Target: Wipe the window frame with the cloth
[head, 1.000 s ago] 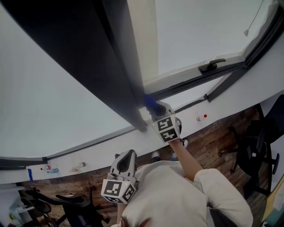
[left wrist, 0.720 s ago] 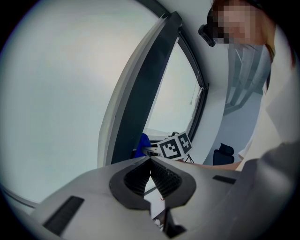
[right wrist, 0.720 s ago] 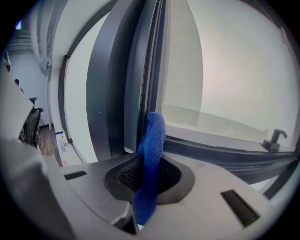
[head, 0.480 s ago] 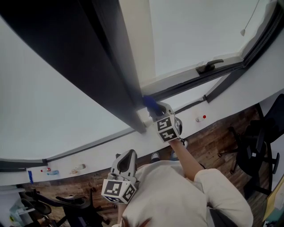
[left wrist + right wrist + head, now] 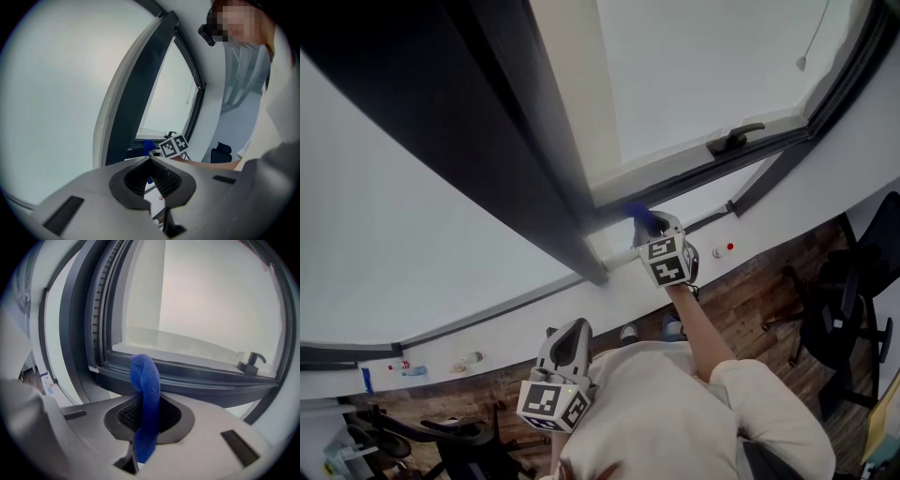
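The dark window frame (image 5: 675,183) runs along the bottom of a bright pane, with a thick dark upright (image 5: 534,178) at its left. My right gripper (image 5: 649,228) is shut on a blue cloth (image 5: 639,217), and the cloth's tip is against the lower rail. In the right gripper view the blue cloth (image 5: 146,394) stands up between the jaws, its top at the bottom rail of the window frame (image 5: 197,378). My left gripper (image 5: 567,342) hangs low near the person's chest, away from the window, its jaws shut with nothing between them (image 5: 151,161).
A dark window handle (image 5: 733,139) sits on the rail to the right of the cloth. A white sill (image 5: 534,309) runs below the frame. Office chairs (image 5: 834,319) stand on the wooden floor at the right. A pull cord (image 5: 811,42) hangs by the pane.
My right gripper has moved rightward along the lower rail with the cloth, away from the thick upright. The left gripper has stayed put.
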{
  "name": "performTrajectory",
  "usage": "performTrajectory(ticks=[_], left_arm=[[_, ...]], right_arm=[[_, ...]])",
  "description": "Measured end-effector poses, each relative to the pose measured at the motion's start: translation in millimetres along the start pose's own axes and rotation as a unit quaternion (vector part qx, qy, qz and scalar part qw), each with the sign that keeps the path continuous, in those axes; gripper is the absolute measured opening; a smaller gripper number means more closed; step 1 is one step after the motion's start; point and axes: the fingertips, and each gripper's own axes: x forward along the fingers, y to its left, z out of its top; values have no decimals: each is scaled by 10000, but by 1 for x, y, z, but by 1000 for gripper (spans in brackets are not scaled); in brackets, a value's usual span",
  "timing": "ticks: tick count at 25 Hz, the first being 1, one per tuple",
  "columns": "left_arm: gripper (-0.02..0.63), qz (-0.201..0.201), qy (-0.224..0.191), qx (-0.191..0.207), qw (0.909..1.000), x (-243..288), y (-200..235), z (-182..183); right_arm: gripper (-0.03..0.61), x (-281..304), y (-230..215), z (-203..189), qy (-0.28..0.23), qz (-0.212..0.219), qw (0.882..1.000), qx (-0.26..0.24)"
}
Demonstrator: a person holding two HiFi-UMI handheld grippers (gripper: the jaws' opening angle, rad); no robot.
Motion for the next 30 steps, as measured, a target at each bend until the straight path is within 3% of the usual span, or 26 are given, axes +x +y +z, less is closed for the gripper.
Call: performTrajectory(ticks=[4, 8, 13, 20, 30], left_arm=[[9, 2, 40, -5, 10000, 2, 4, -1], [9, -117, 50, 64, 9999, 7, -2, 2], [9, -70, -1, 24, 10000, 4, 3, 3], [9, 120, 9, -48, 9999, -2, 19, 2], [9, -91, 55, 28, 9999, 12, 5, 3]], right_arm=[[49, -20, -3, 29, -523, 121, 9980, 340], [49, -23, 27, 50, -746, 466, 9961, 39], [49, -13, 66, 49, -636, 827, 9934, -486], [49, -5, 64, 51, -603, 739, 9941, -515], [49, -6, 37, 46, -608, 515, 9961, -384]])
